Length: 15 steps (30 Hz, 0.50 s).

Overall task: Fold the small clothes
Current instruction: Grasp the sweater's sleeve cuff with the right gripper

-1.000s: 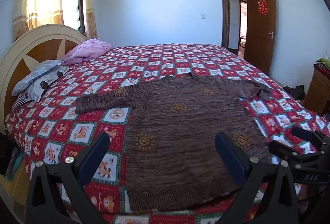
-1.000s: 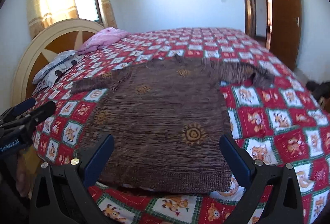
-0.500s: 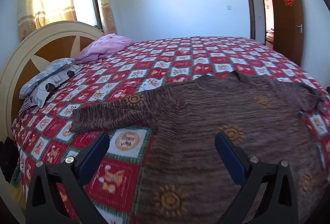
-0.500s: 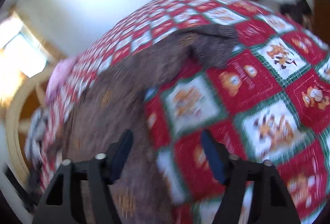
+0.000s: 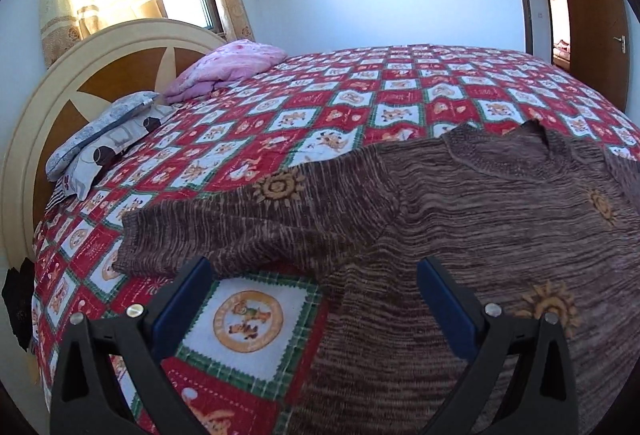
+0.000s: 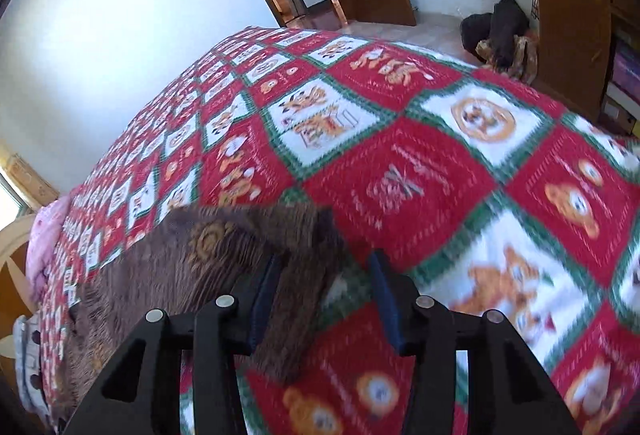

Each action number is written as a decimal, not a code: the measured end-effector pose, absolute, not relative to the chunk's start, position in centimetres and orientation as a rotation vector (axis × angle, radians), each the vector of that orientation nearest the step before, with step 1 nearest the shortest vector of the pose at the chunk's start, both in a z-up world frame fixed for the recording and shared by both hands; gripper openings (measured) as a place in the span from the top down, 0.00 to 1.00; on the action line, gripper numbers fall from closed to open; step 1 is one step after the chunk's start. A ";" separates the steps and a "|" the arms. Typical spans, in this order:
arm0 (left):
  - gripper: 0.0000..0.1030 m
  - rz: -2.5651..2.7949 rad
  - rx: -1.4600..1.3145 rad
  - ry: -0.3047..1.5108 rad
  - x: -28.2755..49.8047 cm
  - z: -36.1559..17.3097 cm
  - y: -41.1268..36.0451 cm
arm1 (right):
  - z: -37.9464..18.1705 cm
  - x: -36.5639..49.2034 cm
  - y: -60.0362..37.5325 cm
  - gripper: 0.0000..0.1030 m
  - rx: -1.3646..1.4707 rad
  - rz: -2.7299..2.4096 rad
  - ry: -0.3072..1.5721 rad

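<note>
From the left wrist view, the brown knitted sweater (image 5: pixel 460 219) lies spread face-up on the red patchwork bedspread (image 5: pixel 320 107), its neckline pointing away from the camera and one sleeve stretched out towards the headboard (image 5: pixel 52 103). The left gripper (image 5: pixel 312 299) hovers low over the sweater where that sleeve joins the body, its jaws spread wide and holding nothing. One blue pad sits just above the sleeve's lower edge, the other above the sweater's body. A pink folded quilt (image 5: pixel 228 69) and patterned pillows (image 5: pixel 104 139) rest by the headboard, well apart from the sweater.

From the right wrist view, which is motion-blurred, the sweater's other sleeve (image 6: pixel 256 263) ends in a cuff (image 6: pixel 326 231) on the bedspread. The right gripper (image 6: pixel 324 283) is roughly half open, straddling that cuff end; the pads do not appear to press the cloth, so it seems to grip nothing yet.

The knit looks thick, soft and limp. It should drape and stretch when lifted rather than keep shape, and its ribbed surface should not slip easily. The cuffs and sleeve edges look like the best places to pinch, gathering enough cloth for each sleeve to fold inward across the sweater's body.
</note>
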<state>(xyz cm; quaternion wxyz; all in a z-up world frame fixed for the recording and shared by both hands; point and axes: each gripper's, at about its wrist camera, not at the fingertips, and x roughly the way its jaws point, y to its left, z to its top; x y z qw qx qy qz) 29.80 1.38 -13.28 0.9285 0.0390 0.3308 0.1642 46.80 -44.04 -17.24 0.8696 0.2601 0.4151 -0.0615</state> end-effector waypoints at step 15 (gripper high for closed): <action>0.00 0.312 0.029 0.756 31.2 -15.8 1.9 | -14.5 49.6 -43.1 0.94 0.374 -0.061 0.819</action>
